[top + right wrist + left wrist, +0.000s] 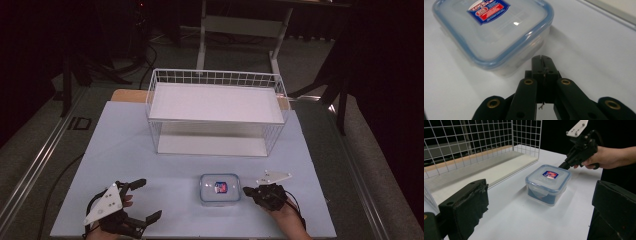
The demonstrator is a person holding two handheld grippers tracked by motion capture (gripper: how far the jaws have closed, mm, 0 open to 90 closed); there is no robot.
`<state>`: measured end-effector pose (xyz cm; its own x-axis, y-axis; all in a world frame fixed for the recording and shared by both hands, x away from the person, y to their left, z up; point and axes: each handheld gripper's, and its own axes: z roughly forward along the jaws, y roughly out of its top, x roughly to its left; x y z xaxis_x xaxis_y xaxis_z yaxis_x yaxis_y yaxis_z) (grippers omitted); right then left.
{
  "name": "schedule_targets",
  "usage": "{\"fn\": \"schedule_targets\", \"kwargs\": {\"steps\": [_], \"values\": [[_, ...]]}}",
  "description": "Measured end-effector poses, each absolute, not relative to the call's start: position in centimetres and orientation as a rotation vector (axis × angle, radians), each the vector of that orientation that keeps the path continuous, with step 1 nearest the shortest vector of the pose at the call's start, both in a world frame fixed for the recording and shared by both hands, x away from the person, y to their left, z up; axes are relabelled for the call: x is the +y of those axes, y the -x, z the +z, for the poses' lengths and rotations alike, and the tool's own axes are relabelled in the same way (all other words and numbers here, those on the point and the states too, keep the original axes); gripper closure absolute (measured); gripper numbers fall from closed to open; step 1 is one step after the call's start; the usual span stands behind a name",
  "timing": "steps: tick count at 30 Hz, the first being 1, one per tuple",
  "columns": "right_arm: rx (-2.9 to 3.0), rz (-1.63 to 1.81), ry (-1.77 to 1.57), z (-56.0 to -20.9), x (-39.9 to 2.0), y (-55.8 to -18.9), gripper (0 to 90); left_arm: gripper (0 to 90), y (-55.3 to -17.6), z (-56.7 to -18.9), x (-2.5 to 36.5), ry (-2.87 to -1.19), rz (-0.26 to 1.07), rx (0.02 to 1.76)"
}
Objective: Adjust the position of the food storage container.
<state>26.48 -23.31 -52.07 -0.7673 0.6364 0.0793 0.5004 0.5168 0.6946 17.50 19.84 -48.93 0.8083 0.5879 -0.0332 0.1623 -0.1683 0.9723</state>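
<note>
A square clear plastic container (220,189) with a blue-rimmed lid and a red-and-blue label lies on the pale table, front centre; it is also in the left gripper view (548,183) and the right gripper view (491,32). My right gripper (247,190) is shut with nothing between its jaws, its tip close beside the container's right side (541,58); whether it touches I cannot tell. My left gripper (147,200) rests at the front left, jaws spread wide and empty, pointing toward the container. Its black pads (465,207) frame the left gripper view.
A white wire basket (216,111) with a flat white shelf stands across the back half of the table. The table's front edge (200,235) runs just below both hands. Dark floor, cables and a desk frame lie beyond.
</note>
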Motion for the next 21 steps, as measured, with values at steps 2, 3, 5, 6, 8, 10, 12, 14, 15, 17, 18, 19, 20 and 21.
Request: {"fn": "schedule_targets", "kwargs": {"steps": [2, 3, 5, 6, 8, 10, 12, 14, 15, 17, 18, 19, 20, 21], "values": [[2.579, 1.084, -0.972, -52.2, -23.2, -26.3, 90.0, 1.6, -17.5, -48.9, 19.8, -1.732, 0.416, 0.584], [2.587, 1.087, -0.969, -52.3, -23.0, -26.3, 90.0, 1.5, -17.5, -48.9, 19.7, -1.732, 0.414, 0.583], [2.598, 1.074, -0.957, -52.3, -22.5, -26.2, 90.0, 1.6, -17.4, -48.9, 19.7, -1.731, 0.414, 0.583], [2.604, 1.064, -0.948, -52.4, -22.2, -26.3, 90.0, 1.6, -17.4, -48.9, 19.7, -1.731, 0.413, 0.582], [2.616, 1.069, -0.948, -52.5, -21.8, -26.4, 90.0, 1.6, -17.4, -48.9, 19.8, -1.733, 0.415, 0.582], [2.623, 1.070, -0.943, -52.5, -21.4, -26.5, 90.0, 1.6, -17.5, -49.0, 19.8, -1.731, 0.410, 0.587], [2.630, 1.073, -0.927, -52.4, -20.9, -26.6, 90.0, 1.5, -17.5, -49.0, 19.8, -1.732, 0.411, 0.586], [2.638, 1.075, -0.913, -52.4, -20.3, -26.7, 90.0, 1.6, -17.4, -49.0, 19.8, -1.734, 0.411, 0.582], [2.640, 1.075, -0.904, -52.4, -20.1, -26.8, 90.0, 1.6, -17.4, -49.0, 19.8, -1.735, 0.410, 0.582], [2.648, 1.079, -0.891, -52.4, -19.6, -27.0, 90.0, 1.6, -17.4, -49.0, 19.8, -1.734, 0.406, 0.583], [2.647, 1.082, -0.895, -52.4, -19.3, -27.1, 90.0, 1.6, -17.4, -49.0, 19.8, -1.734, 0.406, 0.583], [2.651, 1.086, -0.895, -52.5, -19.1, -27.2, 90.0, 1.6, -17.4, -49.0, 19.8, -1.734, 0.406, 0.582], [2.652, 1.086, -0.888, -52.5, -18.9, -27.3, 90.0, 1.6, -17.4, -49.0, 19.8, -1.735, 0.405, 0.581], [2.653, 1.091, -0.886, -52.5, -18.7, -27.4, 90.0, 1.5, -17.4, -49.0, 19.8, -1.734, 0.404, 0.581]]}}
